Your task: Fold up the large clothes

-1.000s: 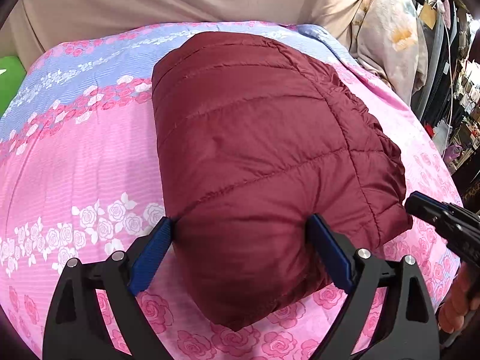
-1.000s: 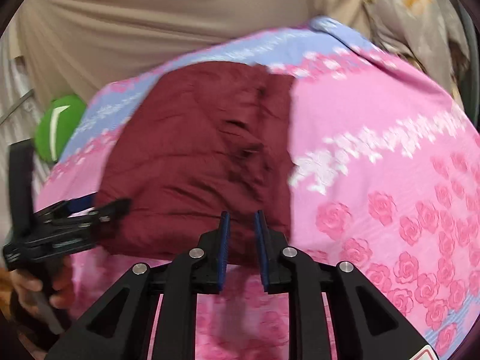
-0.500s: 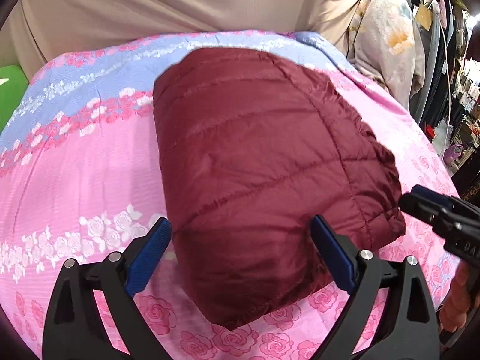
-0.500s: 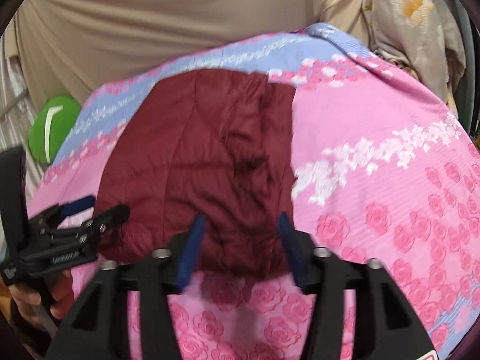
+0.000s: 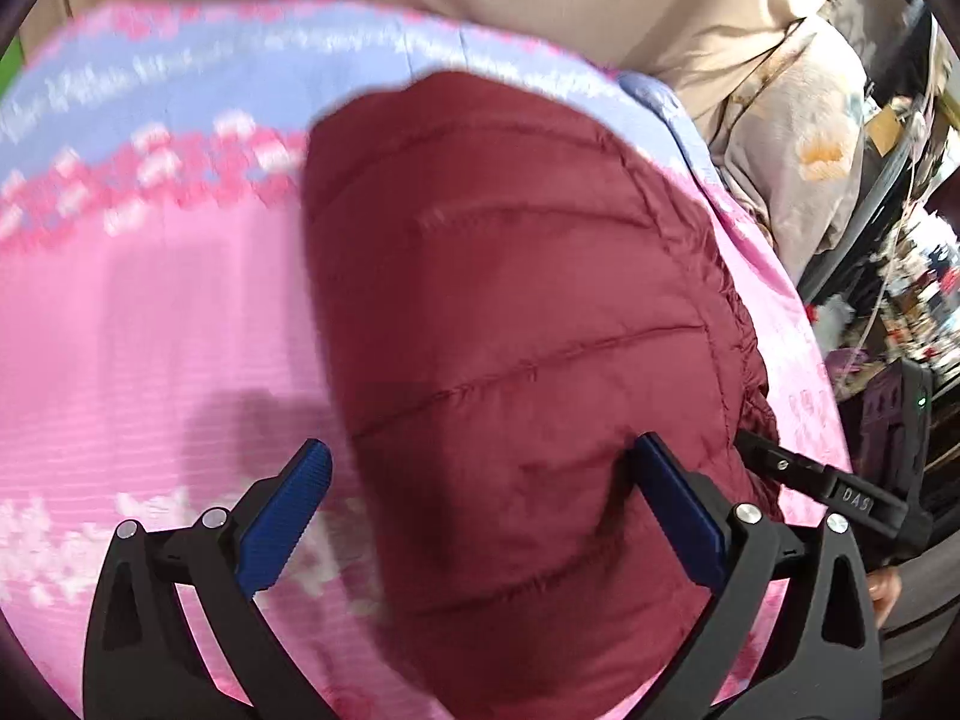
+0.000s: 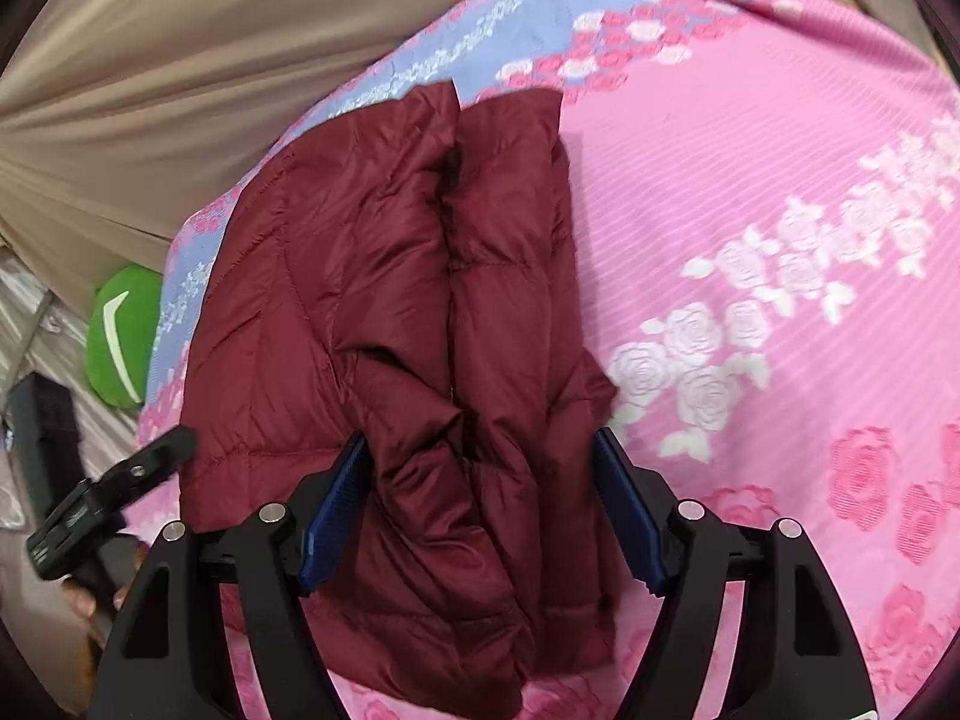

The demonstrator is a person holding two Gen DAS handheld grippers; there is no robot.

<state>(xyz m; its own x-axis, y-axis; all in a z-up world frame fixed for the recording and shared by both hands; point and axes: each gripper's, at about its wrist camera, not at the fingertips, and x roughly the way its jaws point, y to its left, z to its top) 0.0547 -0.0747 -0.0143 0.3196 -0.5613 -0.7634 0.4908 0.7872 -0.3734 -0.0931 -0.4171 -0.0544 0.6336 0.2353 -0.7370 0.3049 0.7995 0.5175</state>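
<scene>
The maroon quilted jacket (image 5: pixel 528 324) lies folded into a thick packet on the bed, on the pink rose-patterned bedspread (image 5: pixel 150 312) with its lilac band at the far end. Its long axis runs away from me, from the near edge of the bed toward that lilac band and the beige curtain (image 6: pixel 150 60) behind it. In the right wrist view the packet shows two padded lengths lying side by side along that same line, with a deep crease between them.

My left tongs (image 5: pixel 480 516) are spread wide; their jaws have just been opening further. The right pad sits against the puffed fabric and the left pad stands clear over the bedspread, so nothing is gripped.

My right tongs (image 6: pixel 480 504) have just been opening too. The near end of the jacket bulges up between the blue pads (image 6: pixel 333 510). The fabric looks loose there, not pinched.

A green cushion (image 6: pixel 126 336) sits off the bed's far left corner. Each view catches the other tongs at its edge.
</scene>
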